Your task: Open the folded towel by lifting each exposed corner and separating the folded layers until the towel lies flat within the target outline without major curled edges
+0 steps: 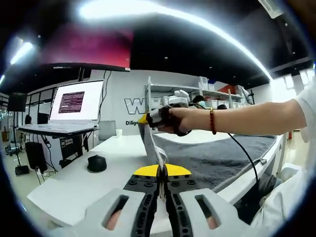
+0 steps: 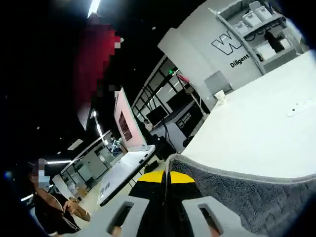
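Holding the grey towel (image 1: pixel 217 158) by two points of its edge, both grippers are now lifting it above the white table (image 1: pixel 74 182); to do this step well, I judge the two hands should move apart evenly and keep the edge taut, so the layers separate without twisting, and then lower the cloth slowly so no border curls under.

In the left gripper view, the left gripper (image 1: pixel 161 190) has its jaws pressed together on a thin strip of the towel edge that rises between them; the rest of the towel spreads out beyond the jaws, over the right part of the table towards its far edge. The right gripper (image 1: pixel 157 117) appears there too, held in a person's hand (image 1: pixel 183 120) above the table, and the same edge runs up to it.

In the right gripper view, the right gripper (image 2: pixel 165 190) looks clamped on the towel's hemmed border, though the contact itself is dark and hard to see; the grey cloth hangs just beside the jaws, to the right, with the bare table beyond it.

A target outline I cannot find on the table.
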`<state>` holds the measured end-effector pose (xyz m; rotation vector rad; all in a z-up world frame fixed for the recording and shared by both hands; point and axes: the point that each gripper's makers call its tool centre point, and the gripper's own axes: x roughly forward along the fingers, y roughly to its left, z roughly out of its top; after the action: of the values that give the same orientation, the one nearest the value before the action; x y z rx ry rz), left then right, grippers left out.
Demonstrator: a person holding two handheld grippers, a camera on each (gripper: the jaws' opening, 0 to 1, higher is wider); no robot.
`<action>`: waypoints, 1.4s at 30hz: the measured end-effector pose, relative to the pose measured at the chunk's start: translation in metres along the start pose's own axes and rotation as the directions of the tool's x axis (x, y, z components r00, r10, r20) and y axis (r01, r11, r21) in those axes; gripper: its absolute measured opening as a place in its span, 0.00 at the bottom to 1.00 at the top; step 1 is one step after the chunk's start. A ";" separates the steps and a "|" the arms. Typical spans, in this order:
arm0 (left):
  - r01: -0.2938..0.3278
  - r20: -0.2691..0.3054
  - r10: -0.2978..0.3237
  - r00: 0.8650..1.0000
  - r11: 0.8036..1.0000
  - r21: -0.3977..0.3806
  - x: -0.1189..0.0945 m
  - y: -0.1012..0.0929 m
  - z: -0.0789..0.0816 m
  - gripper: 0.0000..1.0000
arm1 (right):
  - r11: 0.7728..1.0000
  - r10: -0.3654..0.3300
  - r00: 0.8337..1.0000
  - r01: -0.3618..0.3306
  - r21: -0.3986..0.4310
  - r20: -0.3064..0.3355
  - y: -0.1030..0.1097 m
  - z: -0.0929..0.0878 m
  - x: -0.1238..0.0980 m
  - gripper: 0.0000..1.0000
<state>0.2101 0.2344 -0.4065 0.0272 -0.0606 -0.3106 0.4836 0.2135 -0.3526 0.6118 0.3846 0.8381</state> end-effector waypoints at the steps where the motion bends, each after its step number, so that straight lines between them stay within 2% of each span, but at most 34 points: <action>1: -0.003 -0.002 0.003 1.000 1.000 -0.002 0.000 0.001 -0.001 0.01 | 1.000 -0.006 1.000 0.006 0.001 0.001 -0.001 0.002 0.003 0.00; 13: -0.027 -0.027 0.027 0.999 1.000 -0.008 -0.002 0.009 -0.012 0.01 | 1.000 0.004 1.000 -0.004 -0.025 -0.007 -0.006 -0.016 0.016 0.00; 28: -0.073 -0.054 0.072 0.996 0.997 -0.019 -0.003 0.020 -0.027 0.02 | 0.999 -0.014 1.000 0.013 -0.040 -0.022 -0.011 -0.027 0.031 0.00; 36: -0.111 -0.085 0.108 0.990 0.994 -0.021 -0.005 0.029 -0.036 0.03 | 1.000 -0.006 0.999 0.005 -0.030 -0.035 -0.012 -0.032 0.034 0.04; 38: -0.123 -0.092 0.121 0.988 0.992 -0.022 -0.006 0.031 -0.037 0.04 | 0.999 0.032 0.999 -0.033 -0.032 -0.022 -0.006 -0.029 0.037 0.10; 40: -0.129 -0.093 0.127 0.988 0.991 -0.020 -0.007 0.033 -0.037 0.04 | 0.999 0.035 0.998 -0.036 -0.024 -0.044 -0.005 -0.031 0.040 0.13; 42: -0.135 -0.093 0.131 0.987 0.991 -0.028 -0.007 0.035 -0.038 0.05 | 0.998 0.032 0.998 -0.034 -0.057 -0.047 -0.005 -0.031 0.040 0.14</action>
<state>0.2162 0.2701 -0.4435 0.0031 0.0334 -0.1766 0.4937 0.2532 -0.3826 0.5477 0.3916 0.8932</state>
